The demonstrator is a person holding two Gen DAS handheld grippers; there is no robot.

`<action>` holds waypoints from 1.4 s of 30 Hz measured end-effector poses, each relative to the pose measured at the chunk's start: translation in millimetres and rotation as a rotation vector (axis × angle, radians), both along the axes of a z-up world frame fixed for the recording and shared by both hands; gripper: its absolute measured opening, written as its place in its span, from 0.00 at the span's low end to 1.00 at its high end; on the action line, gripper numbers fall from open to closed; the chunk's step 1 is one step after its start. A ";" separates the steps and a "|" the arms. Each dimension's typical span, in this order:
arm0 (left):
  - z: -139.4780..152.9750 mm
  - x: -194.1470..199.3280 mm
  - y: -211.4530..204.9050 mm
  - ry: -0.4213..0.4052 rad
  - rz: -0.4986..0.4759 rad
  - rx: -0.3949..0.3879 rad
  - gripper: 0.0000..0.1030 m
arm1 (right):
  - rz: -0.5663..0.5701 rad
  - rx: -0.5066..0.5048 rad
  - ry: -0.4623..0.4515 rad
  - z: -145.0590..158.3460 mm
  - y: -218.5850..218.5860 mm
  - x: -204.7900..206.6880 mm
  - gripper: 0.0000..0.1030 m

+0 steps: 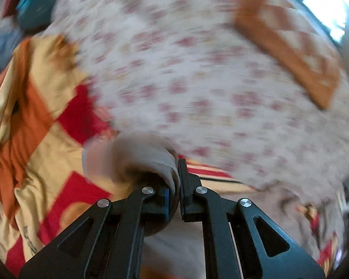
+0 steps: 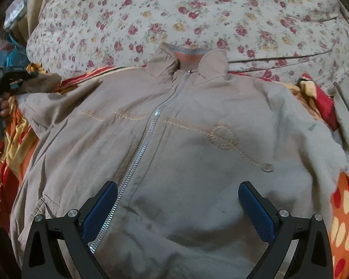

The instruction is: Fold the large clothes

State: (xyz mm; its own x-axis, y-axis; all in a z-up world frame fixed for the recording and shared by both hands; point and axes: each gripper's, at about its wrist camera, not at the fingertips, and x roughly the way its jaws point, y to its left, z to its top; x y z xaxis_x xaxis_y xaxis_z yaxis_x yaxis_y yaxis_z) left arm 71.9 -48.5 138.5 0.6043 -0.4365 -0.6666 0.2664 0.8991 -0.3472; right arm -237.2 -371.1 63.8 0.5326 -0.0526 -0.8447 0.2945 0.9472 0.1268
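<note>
- Floral bed sheet (image 2: 197,11) under beige zip jacket (image 2: 174,139), spread flat, collar toward pillow.
- Left claw (image 1: 178,186) clamped on jacket sleeve cuff (image 1: 151,162).
- Right claw (image 2: 178,200) wide, empty, above hem.

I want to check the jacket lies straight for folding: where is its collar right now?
In the right wrist view the collar sits at top centre of the beige jacket, at the upper end of the zipper, resting against the floral pillow.
</note>
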 end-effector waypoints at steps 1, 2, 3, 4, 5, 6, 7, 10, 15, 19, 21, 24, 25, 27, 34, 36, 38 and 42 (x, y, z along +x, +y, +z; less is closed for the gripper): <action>8.6 -11.0 -12.5 -0.014 -0.032 -0.004 0.05 | -0.005 0.002 -0.004 1.6 -1.6 -1.4 1.00; 19.6 -30.5 -30.3 -0.029 -0.086 -0.010 0.05 | -0.014 0.007 -0.010 4.0 -4.7 -4.8 1.00; 25.8 -44.6 -44.6 -0.038 -0.127 -0.009 0.05 | -0.022 0.011 -0.015 6.0 -6.9 -7.8 1.00; 31.3 -59.9 -61.4 -0.047 -0.171 -0.007 0.05 | -0.032 0.018 -0.025 9.8 -10.6 -12.6 1.00; 35.1 -78.6 -82.9 -0.058 -0.226 -0.008 0.05 | -0.038 0.020 -0.033 12.5 -12.6 -15.7 1.00; 37.2 -93.1 -98.6 -0.062 -0.267 -0.013 0.05 | -0.051 0.018 -0.045 16.8 -16.8 -21.6 1.00; 37.5 -106.8 -117.8 -0.060 -0.312 -0.016 0.05 | -0.059 0.016 -0.050 18.7 -19.0 -25.1 1.00; 25.6 -151.8 -175.4 -0.060 -0.439 0.010 0.05 | -0.109 0.016 -0.065 26.8 -33.8 -41.0 1.00; -34.1 -203.7 -260.2 0.051 -0.620 0.110 0.28 | -0.196 0.031 -0.067 28.4 -62.1 -66.6 1.00; -59.2 -226.2 -271.2 0.118 -0.695 0.137 0.49 | -0.250 0.049 -0.052 27.5 -81.0 -83.1 1.00; -54.4 -226.6 -255.6 0.126 -0.700 0.133 0.49 | -0.253 0.042 -0.055 28.6 -84.8 -86.4 1.00; -39.2 -221.0 -215.6 0.083 -0.659 0.153 0.52 | -0.238 0.043 -0.064 30.5 -85.8 -82.5 1.00; -35.2 -217.1 -199.7 0.060 -0.626 0.175 0.52 | -0.221 0.047 -0.073 31.4 -84.8 -77.8 1.00; -32.7 -206.8 -165.8 0.009 -0.515 0.253 0.52 | -0.186 0.035 -0.080 32.4 -81.1 -65.4 1.00; -72.3 -145.6 -73.6 0.076 -0.135 0.427 0.52 | -0.212 0.008 -0.063 18.5 -96.9 -13.0 1.00; -85.5 -137.1 -63.3 0.132 -0.108 0.385 0.52 | -0.231 -0.011 -0.040 10.8 -104.1 1.0 0.97; -92.3 -136.3 -61.9 0.155 -0.102 0.353 0.52 | -0.179 0.028 0.001 -2.7 -108.1 19.3 0.69; -91.8 -144.3 -72.6 0.125 -0.117 0.386 0.52 | -0.073 -0.064 0.012 1.7 -93.3 25.5 0.46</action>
